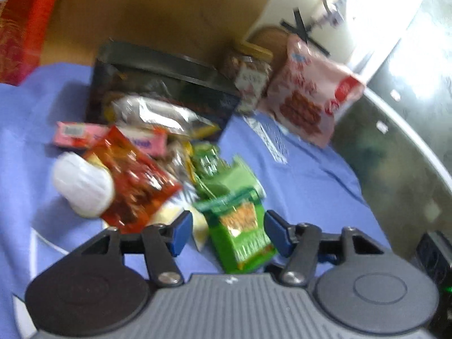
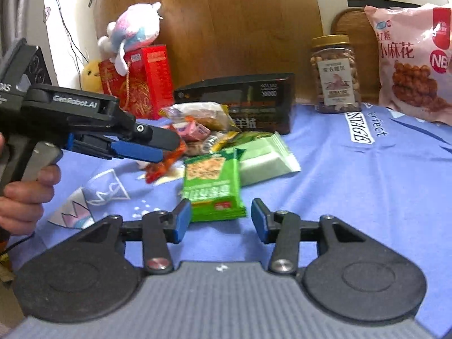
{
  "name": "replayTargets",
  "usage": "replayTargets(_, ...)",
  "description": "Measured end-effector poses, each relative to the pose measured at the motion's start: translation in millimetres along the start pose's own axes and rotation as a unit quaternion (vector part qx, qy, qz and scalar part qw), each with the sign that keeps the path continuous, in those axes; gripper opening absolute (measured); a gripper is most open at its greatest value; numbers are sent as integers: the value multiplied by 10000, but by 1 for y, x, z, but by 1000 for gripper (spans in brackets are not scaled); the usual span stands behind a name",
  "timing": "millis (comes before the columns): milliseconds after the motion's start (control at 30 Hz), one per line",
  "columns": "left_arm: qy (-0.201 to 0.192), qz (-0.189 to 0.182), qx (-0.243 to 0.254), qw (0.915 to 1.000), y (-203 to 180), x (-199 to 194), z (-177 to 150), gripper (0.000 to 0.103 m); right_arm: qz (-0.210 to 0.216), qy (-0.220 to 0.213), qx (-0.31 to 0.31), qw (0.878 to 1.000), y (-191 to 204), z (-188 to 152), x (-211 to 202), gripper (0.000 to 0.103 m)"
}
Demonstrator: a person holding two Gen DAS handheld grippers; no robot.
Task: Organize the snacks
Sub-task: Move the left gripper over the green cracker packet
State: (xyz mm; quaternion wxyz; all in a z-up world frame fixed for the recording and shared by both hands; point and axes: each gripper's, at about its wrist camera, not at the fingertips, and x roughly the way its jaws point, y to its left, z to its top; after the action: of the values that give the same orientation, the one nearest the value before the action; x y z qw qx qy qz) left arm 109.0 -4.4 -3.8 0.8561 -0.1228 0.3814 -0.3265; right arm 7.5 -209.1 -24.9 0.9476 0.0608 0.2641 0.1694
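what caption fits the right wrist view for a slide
Right gripper open before a green snack packet on the blue cloth, left gripper reaching over the snack pile.

Left view blurred, window glare upper-right

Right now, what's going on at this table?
A person holds a gripper in each hand over a pile of snacks on a blue cloth. The right gripper is open, with a green snack packet lying just ahead between its fingers, not gripped. The left gripper reaches into the pile near an orange-red packet; its jaws stand apart. A black box sits behind.
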Motion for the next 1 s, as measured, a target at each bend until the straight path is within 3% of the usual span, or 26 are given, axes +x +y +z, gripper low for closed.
replayTargets(100, 288, 33, 82, 9995, -4, 16, -8, 59, 101, 103, -9, 9999, -1, -2, 4, 57)
replayTargets(167, 239, 139, 191, 9994, -7, 22, -13, 49, 164, 208, -75, 9996, 1, -1, 12, 59)
replayTargets(267, 187, 275, 277, 9991, -11, 20, -12, 46, 296, 320, -312, 9986, 14, 1, 22, 51)
replayTargets(367, 134, 313, 256, 9991, -11, 13, -10, 40, 146, 275, -526, 9981, 27, -2, 23, 43)
replayTargets(533, 108, 408, 528, 9977, -18, 5, -19, 43, 536, 353, -45, 9979, 32, -8, 13, 41)
replayTargets(667, 343, 309, 562, 9974, -23, 10, -25, 46, 241, 270, -170, 9992, 44, -16, 2, 42)
replayTargets(1000, 413, 252, 750, 9960, -41, 12, -36, 47, -291, 194, -125, 9993, 49, -25, -11, 43)
